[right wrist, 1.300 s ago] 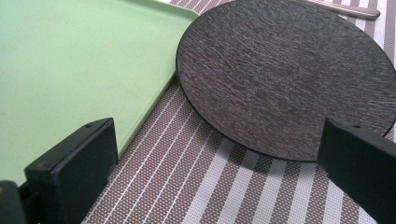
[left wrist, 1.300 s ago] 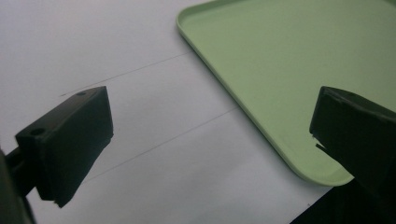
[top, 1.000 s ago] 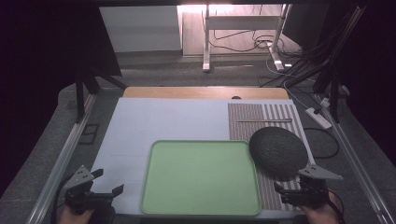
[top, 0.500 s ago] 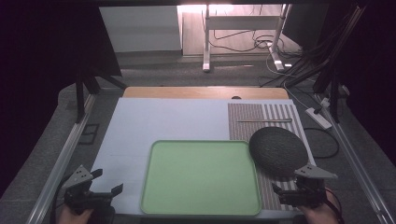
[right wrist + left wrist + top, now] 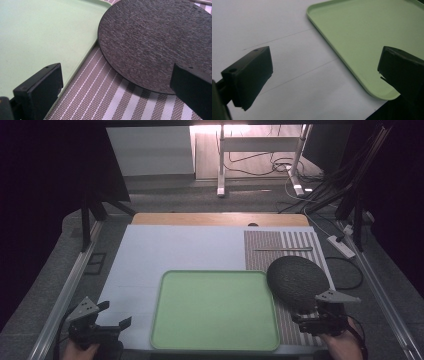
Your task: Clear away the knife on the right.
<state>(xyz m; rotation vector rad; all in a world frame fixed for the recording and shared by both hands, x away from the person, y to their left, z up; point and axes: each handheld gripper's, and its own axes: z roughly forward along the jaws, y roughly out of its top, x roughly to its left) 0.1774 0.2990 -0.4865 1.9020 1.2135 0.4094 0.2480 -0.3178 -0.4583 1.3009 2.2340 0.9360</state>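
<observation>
- Black and spread wide, the left tool (image 5: 114, 316) sits at about 7 o'clock on the worktop (image 5: 150, 250), gripping nothing; a hand (image 5: 80, 351) holds it from below at the bottom edge of the high view.
- White sheet (image 5: 274, 30) covers the worktop under this tool, and in the left gripper view its two jaws stand far apart with only that sheet and the near left corner of the tray between them.
- Green tray (image 5: 215, 310) lies flat at 6 o'clock, between the two tools, with its bottom bare; its right rim lies just beside the striped mat (image 5: 280, 245).
- Grey-brown with pale stripes, the mat occupies the 3 o'clock side of the worktop, and a thin dark stick (image 5: 282, 249) lies across it toward 1 o'clock, well apart from both tools.
- Dark and round, the flat slate-like plate (image 5: 297, 281) rests on the mat at about 4 o'clock, its left edge touching or slightly overlapping the tray's upper right corner; which of the two I cannot tell.
- In the right gripper view the plate (image 5: 160, 42) lies ahead of the jaws, its near edge reaching between them.
- Black again, the right tool (image 5: 311, 318) is at 5 o'clock, just beside the plate's near edge, jaws wide apart and holding nothing; its grey three-cornered plate shows on top, and a hand (image 5: 345, 345) grips it from below.
</observation>
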